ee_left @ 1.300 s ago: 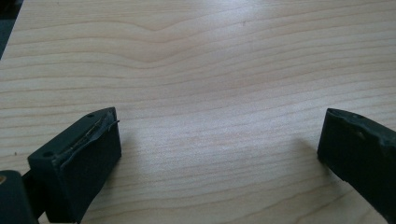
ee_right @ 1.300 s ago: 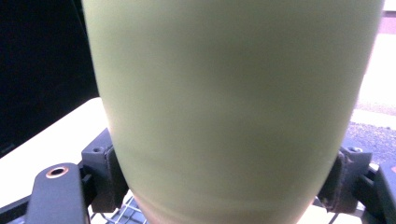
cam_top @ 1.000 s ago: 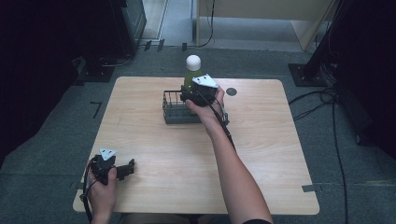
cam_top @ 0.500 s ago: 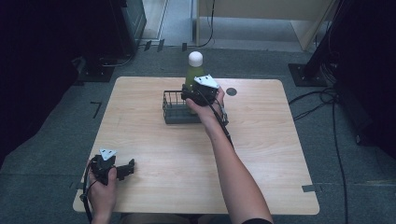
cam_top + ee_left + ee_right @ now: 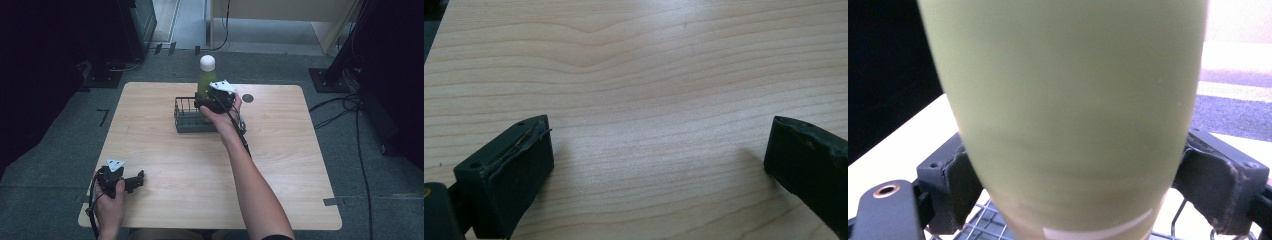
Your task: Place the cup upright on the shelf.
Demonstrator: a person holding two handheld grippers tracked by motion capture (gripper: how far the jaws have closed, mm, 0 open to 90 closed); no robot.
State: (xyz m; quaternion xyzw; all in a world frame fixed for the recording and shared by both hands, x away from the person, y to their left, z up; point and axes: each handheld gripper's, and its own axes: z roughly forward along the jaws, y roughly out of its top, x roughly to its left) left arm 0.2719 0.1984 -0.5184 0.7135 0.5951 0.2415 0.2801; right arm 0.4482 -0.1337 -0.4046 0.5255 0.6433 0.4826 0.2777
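green bottle with a white cap stands up straight at the far right end of a black wire basket, near the far edge of the wooden table. right gripper is at the bottle, low on its side, held level by the person's right hand. in the right gripper view the bottle sits between the two black jaws. these jaws have just been opening. the left pad looks right against the bottle and there is a thin gap at the right pad, so the grip looks let go, with the bottle between them. basket wires show below the bottle.

left gripper rests on the table near the front left corner, held by the left hand, well apart from the basket. in the left gripper view its jaws stand wide apart over bare wood, with nothing between them.
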